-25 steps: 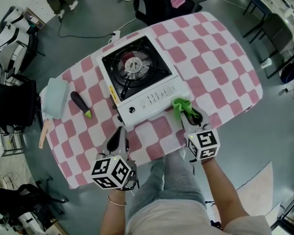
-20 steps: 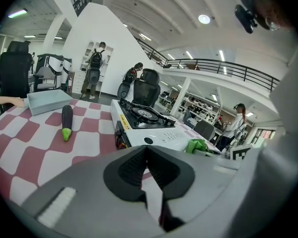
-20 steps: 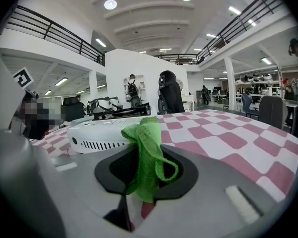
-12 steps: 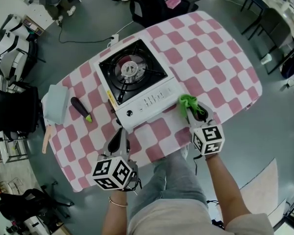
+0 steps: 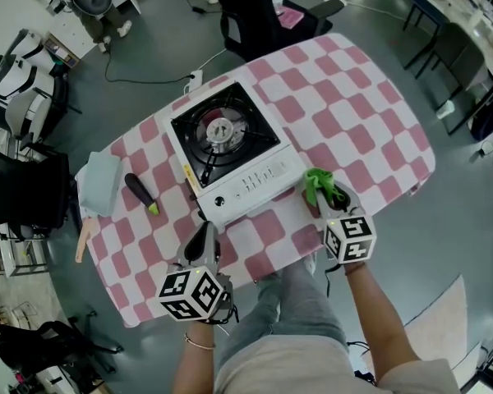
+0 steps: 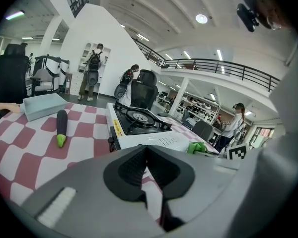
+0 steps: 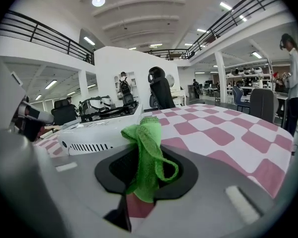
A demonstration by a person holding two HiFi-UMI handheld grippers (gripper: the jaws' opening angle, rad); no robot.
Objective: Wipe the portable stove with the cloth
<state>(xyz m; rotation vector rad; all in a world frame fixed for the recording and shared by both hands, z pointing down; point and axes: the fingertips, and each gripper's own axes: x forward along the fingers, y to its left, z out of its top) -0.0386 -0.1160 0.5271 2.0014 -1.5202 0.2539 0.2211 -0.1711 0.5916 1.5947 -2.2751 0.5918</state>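
Pink-and-white checked surface (image 5: 370, 138), seen from above. White stove (image 5: 255, 179) with a black burner, just ahead of the left jaws and ahead-left of the right jaws. Pale blue tray (image 5: 99, 183) and dark eggplant (image 5: 140, 194), well off to the left of the left jaws. Left gripper (image 5: 204, 228) low over the surface, jaws pressed together on nothing. Right gripper (image 5: 329, 194) with jaws pinching a green cloth (image 5: 315, 180), bunched and drooping out of the grip, close beside the stove's near right corner; contact with the stove not clear.

Cloth probably light, soft and limp, easily crumpled, with no risk of breakage. Best gripped on a gathered fold, leaving a loose tail to drag across the stove. Stove hard and smooth, likely to slide a little under a firm push.

Compared with half a second earlier: cloth in much the same spot by that corner, perhaps drawn slightly nearer. Left gripper unmoved, both grips unchanged.
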